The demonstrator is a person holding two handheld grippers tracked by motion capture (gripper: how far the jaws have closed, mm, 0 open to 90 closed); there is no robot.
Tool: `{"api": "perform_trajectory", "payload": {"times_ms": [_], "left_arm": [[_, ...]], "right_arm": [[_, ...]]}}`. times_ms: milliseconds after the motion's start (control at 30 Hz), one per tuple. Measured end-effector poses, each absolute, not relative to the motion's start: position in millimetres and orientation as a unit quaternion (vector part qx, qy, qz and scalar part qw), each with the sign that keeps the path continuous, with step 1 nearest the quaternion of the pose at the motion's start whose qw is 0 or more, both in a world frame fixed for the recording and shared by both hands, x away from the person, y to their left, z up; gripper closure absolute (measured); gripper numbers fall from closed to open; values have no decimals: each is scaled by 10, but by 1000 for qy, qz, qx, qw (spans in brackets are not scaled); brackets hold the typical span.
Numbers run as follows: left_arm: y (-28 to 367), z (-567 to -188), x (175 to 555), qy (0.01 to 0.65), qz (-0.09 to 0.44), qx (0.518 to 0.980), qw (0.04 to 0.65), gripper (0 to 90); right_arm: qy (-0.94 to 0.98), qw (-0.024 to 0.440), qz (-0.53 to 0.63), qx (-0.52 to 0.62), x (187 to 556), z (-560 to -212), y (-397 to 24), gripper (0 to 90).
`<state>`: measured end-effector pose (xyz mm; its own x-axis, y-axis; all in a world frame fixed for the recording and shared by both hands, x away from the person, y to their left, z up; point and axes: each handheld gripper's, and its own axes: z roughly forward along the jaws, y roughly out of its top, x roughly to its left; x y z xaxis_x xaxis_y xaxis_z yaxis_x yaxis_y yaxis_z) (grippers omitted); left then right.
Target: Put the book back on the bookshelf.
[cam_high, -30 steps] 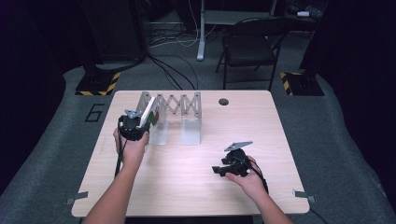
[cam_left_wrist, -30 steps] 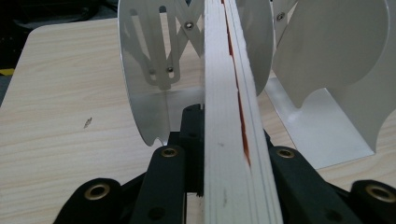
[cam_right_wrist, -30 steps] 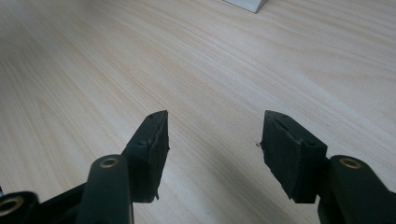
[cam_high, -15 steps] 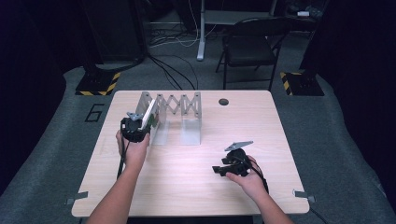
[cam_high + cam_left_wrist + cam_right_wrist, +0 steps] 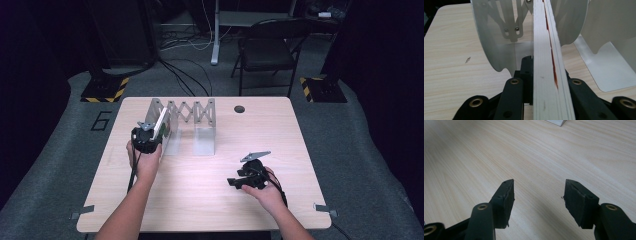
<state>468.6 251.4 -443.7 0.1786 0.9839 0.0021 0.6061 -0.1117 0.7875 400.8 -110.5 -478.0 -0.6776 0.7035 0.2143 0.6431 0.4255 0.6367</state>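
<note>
Left tongs [image 5: 544, 100] clamp what seems a thin book [image 5: 547, 62].

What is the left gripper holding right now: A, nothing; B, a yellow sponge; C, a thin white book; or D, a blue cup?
C: the left gripper is shut on a thin white book, page edges facing the camera, beside the silver metal accordion book rack.

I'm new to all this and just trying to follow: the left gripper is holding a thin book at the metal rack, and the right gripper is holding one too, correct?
Not quite. The left gripper does grip the thin book at the metal rack, but the right gripper holds nothing: the right gripper view shows its jaws apart over the bare table.
</note>
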Motion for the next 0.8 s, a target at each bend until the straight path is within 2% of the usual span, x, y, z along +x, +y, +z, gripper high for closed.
{"api": "perform_trajectory", "payload": {"times_ms": [800], "left_arm": [[2473,-4545,4772,591,288,679,327,756]], "right_arm": [[843,42,355,401,4009,-4787,-1102,413]]}}
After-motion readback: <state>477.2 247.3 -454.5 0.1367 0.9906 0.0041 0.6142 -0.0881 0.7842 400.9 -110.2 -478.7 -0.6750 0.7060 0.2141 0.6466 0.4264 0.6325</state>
